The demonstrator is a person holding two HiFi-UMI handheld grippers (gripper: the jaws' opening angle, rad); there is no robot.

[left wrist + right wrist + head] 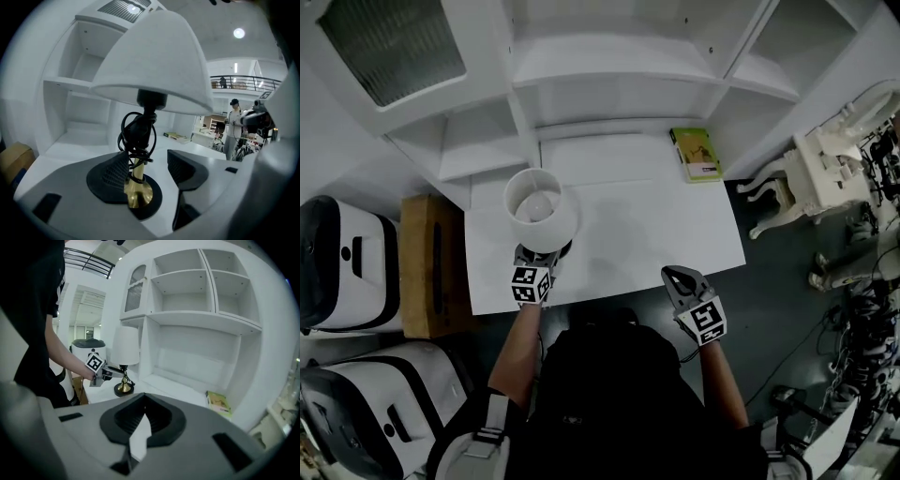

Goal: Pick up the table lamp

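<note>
The table lamp [540,208] has a white shade, a brass stem [136,180] wound with black cord, and a round black base. It stands near the front left corner of the white desk [656,225]. My left gripper [147,176] is open at the lamp's foot. The stem stands between its jaws, close beside the left pad [110,172], with a clear gap to the right pad. In the head view the left gripper [544,255] reaches in under the shade. My right gripper [681,278] is shut on nothing at the desk's front right edge. Its own view shows the lamp [125,345] far off to the left.
A green book [697,153] lies at the desk's back right, below the white shelves [609,66]. A cardboard box [427,267] and white machines [342,262] stand on the left, and a white chair [811,173] on the right. A person [233,124] stands far off.
</note>
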